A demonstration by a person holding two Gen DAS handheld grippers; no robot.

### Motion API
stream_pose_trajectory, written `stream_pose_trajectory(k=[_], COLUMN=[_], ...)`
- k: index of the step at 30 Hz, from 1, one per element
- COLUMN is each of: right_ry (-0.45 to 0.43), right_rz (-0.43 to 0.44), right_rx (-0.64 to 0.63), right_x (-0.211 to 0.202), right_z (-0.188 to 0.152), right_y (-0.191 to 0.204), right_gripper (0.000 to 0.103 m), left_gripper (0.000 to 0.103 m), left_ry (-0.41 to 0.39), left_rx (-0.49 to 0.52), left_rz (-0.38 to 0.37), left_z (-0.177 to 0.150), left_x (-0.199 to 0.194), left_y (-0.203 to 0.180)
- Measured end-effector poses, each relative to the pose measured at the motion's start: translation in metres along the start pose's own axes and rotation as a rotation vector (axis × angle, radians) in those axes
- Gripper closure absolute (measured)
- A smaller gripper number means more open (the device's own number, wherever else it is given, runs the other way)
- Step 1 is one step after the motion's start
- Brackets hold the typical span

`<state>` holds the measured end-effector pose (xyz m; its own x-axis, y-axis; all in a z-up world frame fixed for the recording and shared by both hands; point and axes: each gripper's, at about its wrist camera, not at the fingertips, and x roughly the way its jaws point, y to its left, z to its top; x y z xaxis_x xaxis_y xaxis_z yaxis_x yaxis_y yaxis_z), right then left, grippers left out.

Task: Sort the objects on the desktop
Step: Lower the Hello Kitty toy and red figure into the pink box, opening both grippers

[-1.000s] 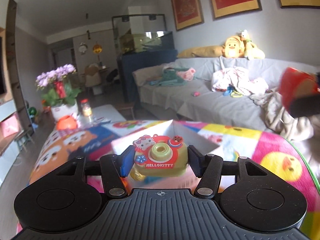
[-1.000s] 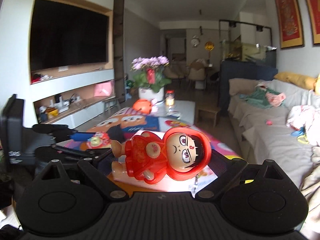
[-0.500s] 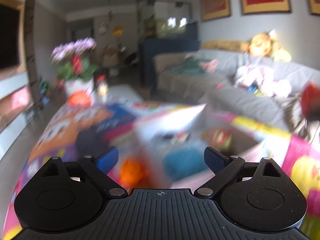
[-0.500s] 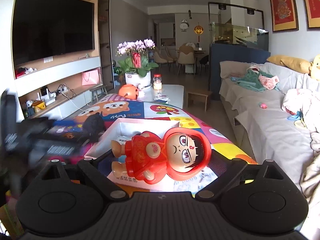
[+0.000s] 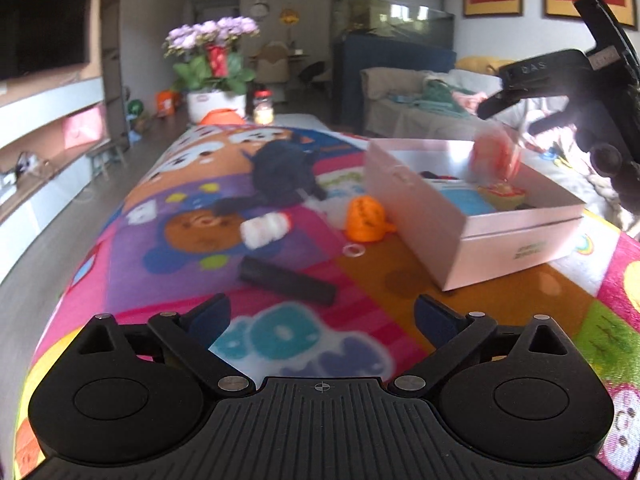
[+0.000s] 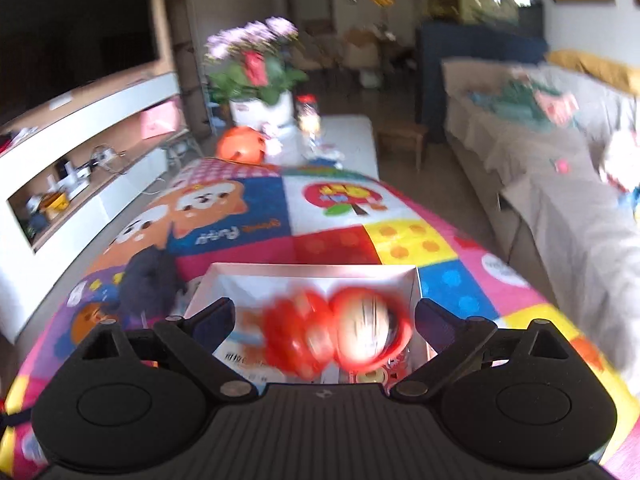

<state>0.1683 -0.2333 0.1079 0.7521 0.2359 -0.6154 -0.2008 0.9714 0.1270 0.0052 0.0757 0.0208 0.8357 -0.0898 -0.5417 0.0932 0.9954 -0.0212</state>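
Note:
My left gripper (image 5: 322, 318) is open and empty above the colourful mat, well short of the white box (image 5: 516, 244). The yellow Hello Kitty toy (image 5: 502, 194) lies inside that box. My right gripper (image 6: 324, 320) is open above the box (image 6: 316, 274); the red doll (image 6: 340, 336) is blurred between its spread fingers, falling free. In the left wrist view the doll (image 5: 496, 156) is a red blur over the box, under the right gripper's body (image 5: 580, 92).
On the mat lie an orange toy (image 5: 366, 218), a black bar (image 5: 286, 280), a white roll (image 5: 264, 230), a small ring (image 5: 354, 250) and a dark plush (image 5: 282, 170). A flower pot (image 5: 214, 100) stands at the far end. A sofa (image 6: 560, 184) is on the right.
My left gripper let go of the Hello Kitty toy into the box and pulled back left. My right gripper moved over the box, tilted down and opened, dropping the red doll.

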Motion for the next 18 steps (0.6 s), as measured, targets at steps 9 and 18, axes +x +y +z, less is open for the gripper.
stream_pose_trajectory(k=[9, 18], right_ry=[-0.019, 0.079], right_rz=[-0.005, 0.206], right_rx=[-0.12, -0.298], right_x=[-0.014, 0.008], right_z=[-0.027, -0.01], right_y=[0.026, 0.13], right_gripper=[0.002, 0.027], left_gripper=[0.002, 0.002], left_ry=[0.001, 0.067], left_rx=[-0.061, -0.065], left_rz=[0.063, 0.013], left_z=[-0.003, -0.007], left_x=[0.01, 0.018], left_y=[0.017, 0.018])
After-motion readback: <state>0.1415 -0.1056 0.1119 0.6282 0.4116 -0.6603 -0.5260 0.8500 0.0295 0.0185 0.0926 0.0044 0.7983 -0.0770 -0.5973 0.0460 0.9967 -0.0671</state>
